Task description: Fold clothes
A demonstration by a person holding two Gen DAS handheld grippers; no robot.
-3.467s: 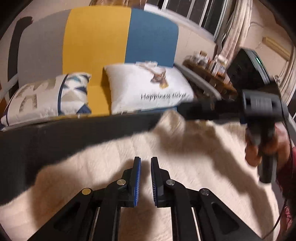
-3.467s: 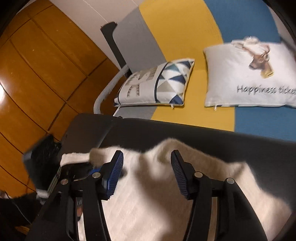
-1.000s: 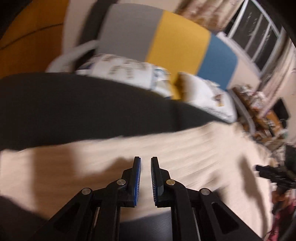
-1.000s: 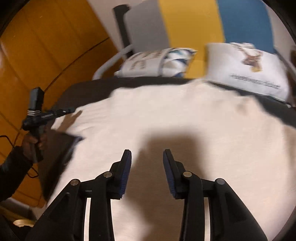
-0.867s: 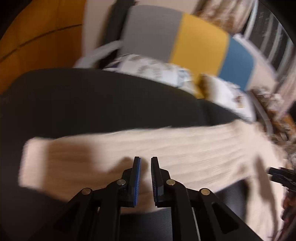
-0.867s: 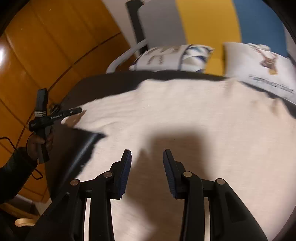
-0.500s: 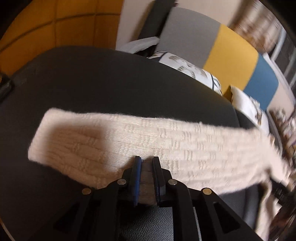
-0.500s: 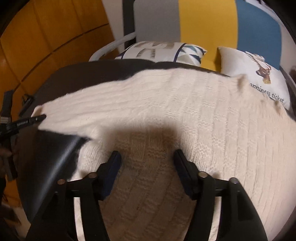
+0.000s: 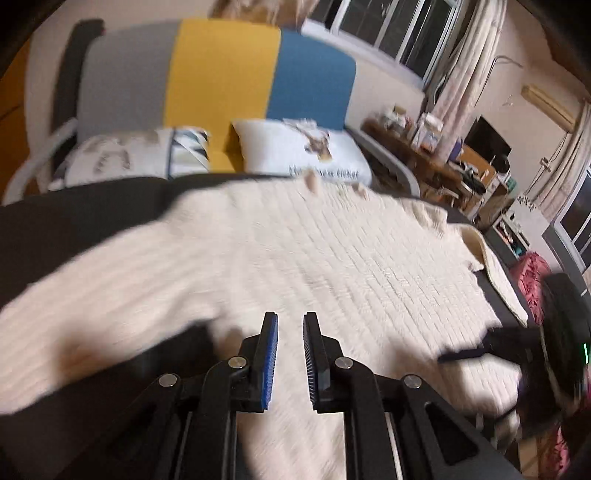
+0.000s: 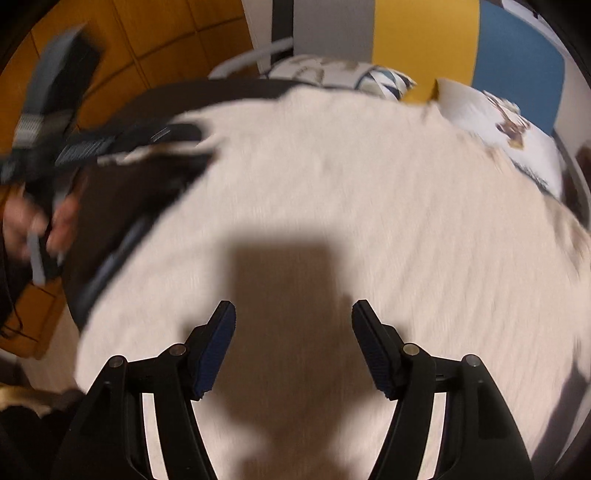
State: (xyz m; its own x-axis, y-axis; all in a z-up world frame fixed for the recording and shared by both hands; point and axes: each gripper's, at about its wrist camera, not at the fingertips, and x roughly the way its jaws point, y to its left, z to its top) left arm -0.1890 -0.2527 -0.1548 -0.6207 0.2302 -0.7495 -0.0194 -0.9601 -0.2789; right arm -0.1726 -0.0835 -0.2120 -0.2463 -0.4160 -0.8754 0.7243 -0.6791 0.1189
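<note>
Centrally, left gripper: blue-padded jaws nearly together with a narrow gap between them; nothing is seen pinched in that gap, and whether the pads touch the knit beneath cannot be told. Seen also from the right wrist view as a blurred dark tool at the upper left, reaching over the sleeve end, with a hand wrapped on its grip.

Right gripper: jaws standing wide apart, nothing between the pads; they hang over the cloth with their own shadow cast on it. From the left wrist view it shows as a dark blurred shape at the right edge, over the garment's near corner.

Cream knit sweater: spread flat, ribbed texture, covering most of the dark table. One sleeve runs out to the left across the dark surface; the opposite end trails off toward the right rim.

Beyond the table: sofa with grey, yellow and blue panels. Two cushions against it, one patterned with blue triangles, one white with a deer print and lettering.

Further out: wooden wall panels at left; window and curtains at right; cluttered shelf near them.
</note>
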